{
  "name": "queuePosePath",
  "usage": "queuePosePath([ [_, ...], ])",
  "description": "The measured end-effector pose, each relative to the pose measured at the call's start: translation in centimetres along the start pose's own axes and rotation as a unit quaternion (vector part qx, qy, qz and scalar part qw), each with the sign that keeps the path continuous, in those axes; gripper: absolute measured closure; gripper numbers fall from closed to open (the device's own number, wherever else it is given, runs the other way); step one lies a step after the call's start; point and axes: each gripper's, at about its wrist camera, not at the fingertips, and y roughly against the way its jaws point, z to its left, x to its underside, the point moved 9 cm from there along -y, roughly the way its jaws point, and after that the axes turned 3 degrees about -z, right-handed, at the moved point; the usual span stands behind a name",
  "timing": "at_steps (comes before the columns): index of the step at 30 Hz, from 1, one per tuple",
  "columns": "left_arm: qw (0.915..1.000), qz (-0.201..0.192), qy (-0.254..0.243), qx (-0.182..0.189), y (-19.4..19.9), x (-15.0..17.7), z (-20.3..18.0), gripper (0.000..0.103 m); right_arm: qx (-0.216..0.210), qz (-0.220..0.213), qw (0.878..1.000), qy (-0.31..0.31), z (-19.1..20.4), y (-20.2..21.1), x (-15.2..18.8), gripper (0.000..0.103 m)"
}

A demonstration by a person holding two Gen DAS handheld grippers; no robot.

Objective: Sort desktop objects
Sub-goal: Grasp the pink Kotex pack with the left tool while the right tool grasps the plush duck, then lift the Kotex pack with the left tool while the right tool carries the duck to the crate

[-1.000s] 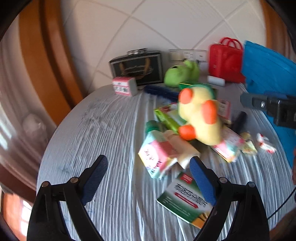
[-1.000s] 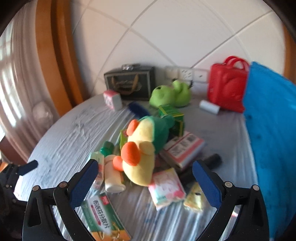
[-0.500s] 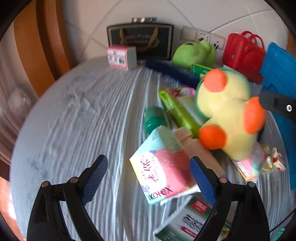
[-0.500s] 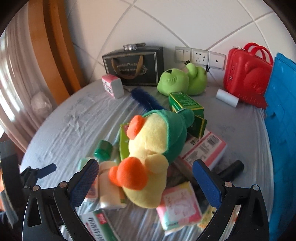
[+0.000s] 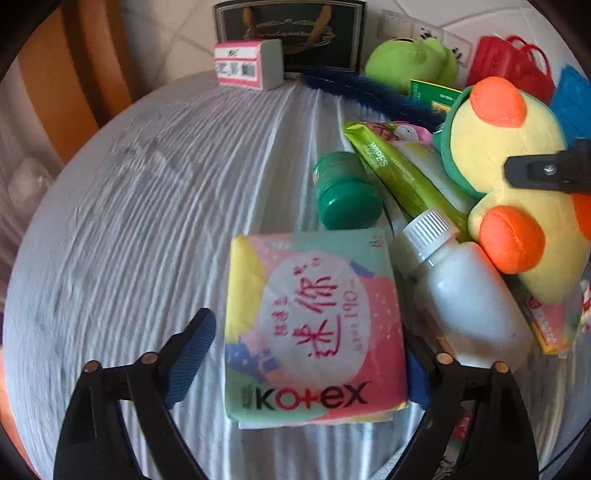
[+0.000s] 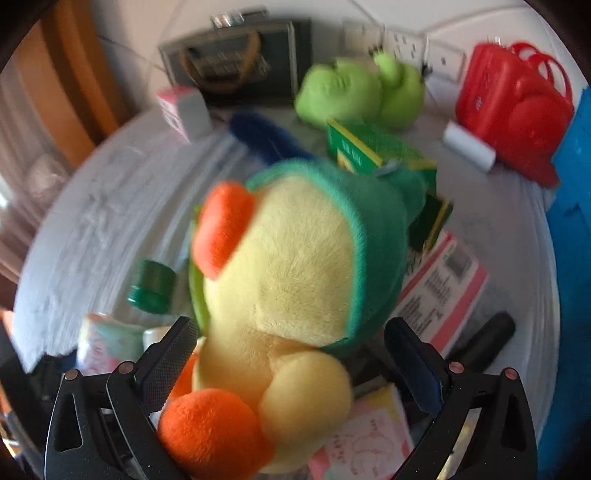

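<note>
A pastel Kotex pack (image 5: 314, 317) lies flat on the white ribbed tablecloth (image 5: 147, 221). My left gripper (image 5: 306, 365) straddles it with its jaws closing. A narrow gap remains at the left pad (image 5: 192, 354), and the right pad is hidden behind the pack's edge. A white bottle (image 5: 465, 295) and a green-capped bottle (image 5: 345, 195) lie just beside the pack. A yellow plush duck (image 6: 295, 266) with orange feet and a green hood sits between the fingers of my open right gripper (image 6: 291, 360). Neither pad clearly presses it.
Around the duck lie a green wipes pack (image 5: 399, 173), a green box (image 6: 369, 151), a pink-white box (image 6: 439, 288) and a black cylinder (image 6: 487, 339). At the back stand a black gift bag (image 5: 291, 33), a frog plush (image 5: 406, 62) and a red case (image 6: 513, 110).
Both grippers have come down and forward toward the pile. The left one now straddles the Kotex pack with slightly narrower jaws. The right one now straddles the duck.
</note>
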Motion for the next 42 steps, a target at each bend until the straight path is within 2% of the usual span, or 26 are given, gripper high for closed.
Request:
queuePosePath([
  [2, 0.9998, 0.003, -0.016, 0.007, -0.4, 0.0, -0.1, 0.032, -0.002, -0.011, 1.0, -0.022, -0.2, -0.2, 0.2, 0.0],
  [4, 0.9997, 0.0, -0.019, 0.016, -0.6, 0.1, -0.1, 0.033, 0.001, -0.007, 1.0, -0.012, 0.2, -1.0, 0.6, 0.003],
  [5, 0.9996, -0.001, -0.021, 0.019, -0.6, 0.1, -0.1, 0.034, -0.007, 0.01, 1.0, -0.003, 0.8, -1.8, 1.2, 0.012],
  [6, 0.9995, -0.002, -0.025, 0.02, -0.6, 0.1, -0.2, 0.034, -0.022, 0.021, 0.999, -0.011, 1.0, -2.5, 1.7, 0.029],
  [9, 0.9989, -0.011, -0.039, 0.022, -0.2, 0.4, 0.0, 0.037, -0.038, -0.018, 0.999, -0.023, 0.8, -1.1, 1.6, 0.04],
  [12, 0.9983, -0.022, -0.046, 0.026, 0.6, 0.4, 0.3, 0.039, -0.059, -0.046, 0.997, -0.014, 1.3, 0.8, 1.4, 0.041],
  [19, 0.9942, -0.071, -0.075, 0.029, 4.9, -1.3, 0.2, 0.039, -0.058, -0.09, 0.994, 0.004, 1.5, 5.6, 1.4, 0.041],
  [23, 0.9893, -0.108, -0.093, 0.033, 8.6, -2.4, 0.6, 0.039, -0.059, -0.104, 0.993, -0.014, 1.0, 8.0, 1.3, 0.041],
  [27, 0.9853, -0.124, -0.109, 0.045, 11.5, -3.0, 0.2, 0.039, -0.058, -0.119, 0.991, -0.028, 0.4, 10.4, 1.4, 0.041],
  [35, 0.9688, -0.179, -0.149, 0.085, 17.9, -6.3, -4.1, 0.04, -0.038, -0.175, 0.983, -0.047, -0.1, 17.9, 1.8, 0.041],
  [38, 0.9578, -0.207, -0.167, 0.108, 21.1, -7.9, -6.8, 0.04, -0.019, -0.198, 0.978, -0.061, -1.5, 21.6, 2.4, 0.041],
  [42, 0.9358, -0.248, -0.197, 0.155, 25.7, -9.6, -11.9, 0.04, 0.012, -0.237, 0.967, -0.091, -4.4, 27.5, 4.0, 0.041],
])
